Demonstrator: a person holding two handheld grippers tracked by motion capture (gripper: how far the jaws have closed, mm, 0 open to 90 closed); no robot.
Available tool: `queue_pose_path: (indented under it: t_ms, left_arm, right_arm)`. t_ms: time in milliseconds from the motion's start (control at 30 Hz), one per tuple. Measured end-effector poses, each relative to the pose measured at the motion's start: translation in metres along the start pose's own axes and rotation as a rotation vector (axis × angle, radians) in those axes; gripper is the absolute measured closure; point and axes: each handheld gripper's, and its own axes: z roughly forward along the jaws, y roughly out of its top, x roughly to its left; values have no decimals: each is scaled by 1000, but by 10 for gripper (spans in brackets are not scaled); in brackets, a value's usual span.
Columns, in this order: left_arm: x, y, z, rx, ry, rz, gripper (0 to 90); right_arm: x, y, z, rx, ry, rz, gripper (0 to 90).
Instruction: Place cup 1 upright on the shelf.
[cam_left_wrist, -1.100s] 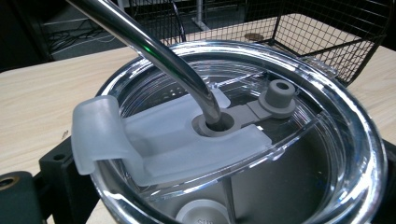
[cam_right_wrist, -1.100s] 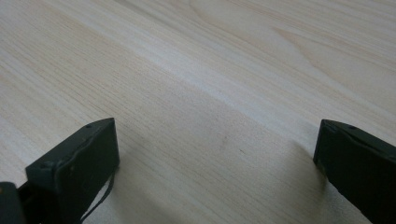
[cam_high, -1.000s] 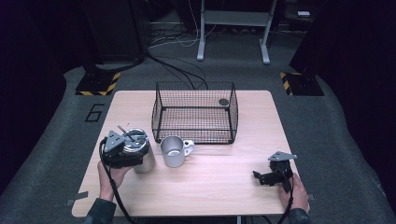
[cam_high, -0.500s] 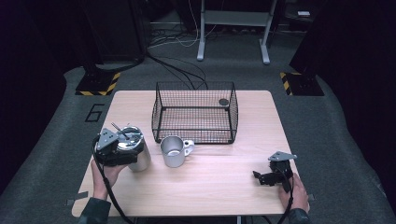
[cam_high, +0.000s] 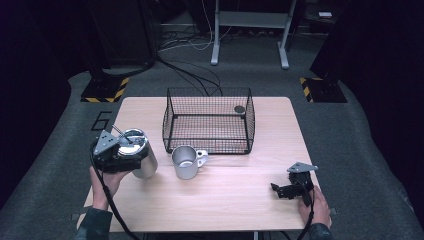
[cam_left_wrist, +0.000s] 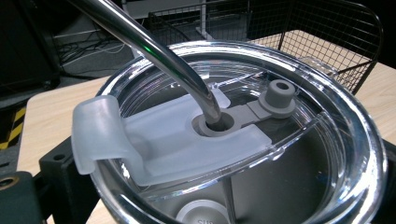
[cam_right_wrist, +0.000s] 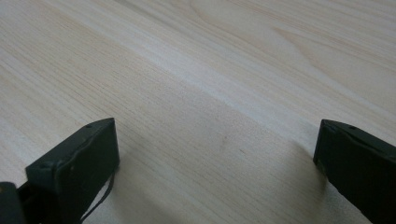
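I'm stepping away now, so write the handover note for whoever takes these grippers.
Left gripper: shut on the tumbler at the table's left edge; tumbler is steel, clear lid and straw on.
Right gripper: open, holding nothing, resting low over the table at the right front.
Mug: upright, just in front of the wire basket.
Basket: a small dark disc in its far right corner.
Done: tumbler grasped. Left, probably: place tumbler and mug in the basket.
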Motion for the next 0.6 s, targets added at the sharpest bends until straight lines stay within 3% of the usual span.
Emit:
queue_pose_path:
  t_ms: [600]
  left_arm:
    - [0,27,-2,-9,-12,41,40]
  right_arm:
    - [0,0,0,0,0,-1,0]
